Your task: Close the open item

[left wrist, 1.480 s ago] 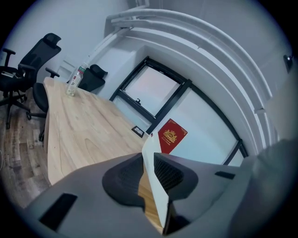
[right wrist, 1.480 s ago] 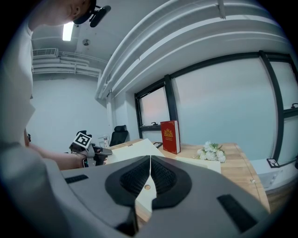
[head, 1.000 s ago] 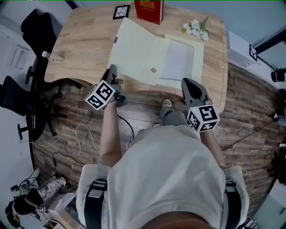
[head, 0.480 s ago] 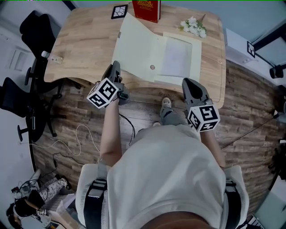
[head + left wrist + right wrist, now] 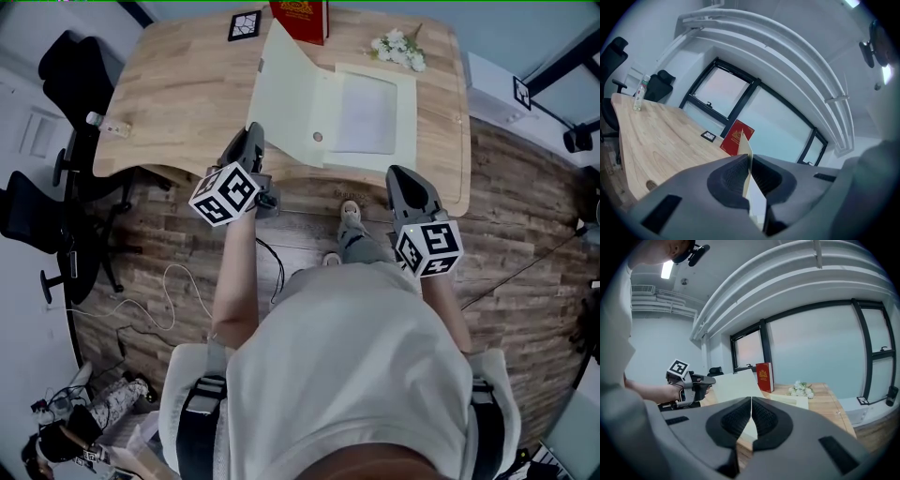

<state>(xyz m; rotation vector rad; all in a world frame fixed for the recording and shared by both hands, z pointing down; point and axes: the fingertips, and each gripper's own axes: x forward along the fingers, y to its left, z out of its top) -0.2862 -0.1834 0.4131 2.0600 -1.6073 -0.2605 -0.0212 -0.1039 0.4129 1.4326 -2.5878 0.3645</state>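
At the table's [image 5: 187,103] edge, left gripper [image 5: 748,161] pinches the raised folder cover [image 5: 286,84] — right gripper [image 5: 751,404] clenched (empty).

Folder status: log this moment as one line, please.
folder: open, left cover raised | left gripper: shut on left cover | right gripper: shut, empty, at table edge

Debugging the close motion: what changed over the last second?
The left gripper, shut on the folder's cover, moved up and to the right, swinging the cover steeper toward the folder's other half. The right gripper stayed shut and empty by the table edge; book and flowers unmoved.
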